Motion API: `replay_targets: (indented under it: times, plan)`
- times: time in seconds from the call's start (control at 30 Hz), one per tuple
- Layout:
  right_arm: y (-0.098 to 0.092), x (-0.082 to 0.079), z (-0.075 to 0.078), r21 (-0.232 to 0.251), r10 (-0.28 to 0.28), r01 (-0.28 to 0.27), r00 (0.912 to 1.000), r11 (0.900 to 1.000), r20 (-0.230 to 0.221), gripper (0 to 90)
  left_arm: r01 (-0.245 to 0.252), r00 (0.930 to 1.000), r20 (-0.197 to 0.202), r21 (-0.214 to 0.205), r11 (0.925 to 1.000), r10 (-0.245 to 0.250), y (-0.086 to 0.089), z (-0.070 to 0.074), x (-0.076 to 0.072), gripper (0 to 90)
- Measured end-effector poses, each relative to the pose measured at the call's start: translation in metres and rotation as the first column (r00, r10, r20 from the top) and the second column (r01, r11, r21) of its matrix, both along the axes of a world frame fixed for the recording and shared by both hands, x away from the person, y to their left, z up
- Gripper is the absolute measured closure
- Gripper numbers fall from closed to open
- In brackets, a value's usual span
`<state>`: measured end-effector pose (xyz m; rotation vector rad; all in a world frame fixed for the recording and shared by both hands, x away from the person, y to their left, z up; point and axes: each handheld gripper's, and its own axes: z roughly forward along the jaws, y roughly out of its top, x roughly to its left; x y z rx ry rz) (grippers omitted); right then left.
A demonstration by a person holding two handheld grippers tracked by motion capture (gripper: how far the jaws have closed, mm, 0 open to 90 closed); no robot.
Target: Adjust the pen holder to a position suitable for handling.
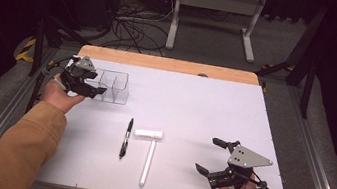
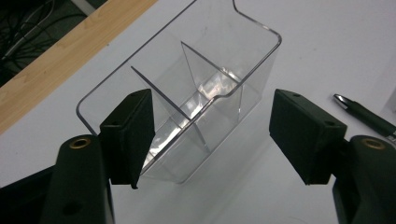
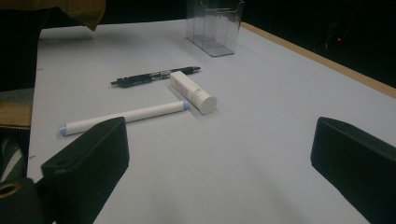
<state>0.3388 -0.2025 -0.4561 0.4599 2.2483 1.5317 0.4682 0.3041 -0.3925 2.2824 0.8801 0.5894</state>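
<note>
Clear plastic was what the left gripper (image 2: 210, 135) had come to: its hand, in a tan sleeve, reached out over the far left of the white table (image 1: 195, 103), the wrist tipped so the jaws looked down on the transparent organizer box (image 2: 187, 107). Both jaws stood apart around the near end of that box, one pad (image 2: 128, 135) just beside the left wall, possibly touching, the other pad well clear of the right wall, so the box sat between the fingers but unclamped.

The box stood upright, open-topped, with thin dividers splitting it into compartments (three, as far as could be seen).

Nearer the person, the right gripper (image 1: 215, 157) hovered low over the table edge, held level, its jaws spread wide with nothing between them. Ahead of its fingers lay a long white marker (image 3: 123, 114), a short white tube (image 3: 194, 92) touching the marker's tip, and beyond them a black pen (image 3: 154, 76).
</note>
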Motion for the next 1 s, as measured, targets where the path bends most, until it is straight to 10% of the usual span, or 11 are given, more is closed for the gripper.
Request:
replay_targets:
  times: [1.0]
  plan:
    - [0.0, 0.001, -0.001, 0.006, 0.008, -0.008, 0.9999, 1.0, -0.011, 4.7, -0.015, 0.9956, -0.091, 0.095, 0.9954, 0.024, -0.005, -0.016, 0.02, 48.0]
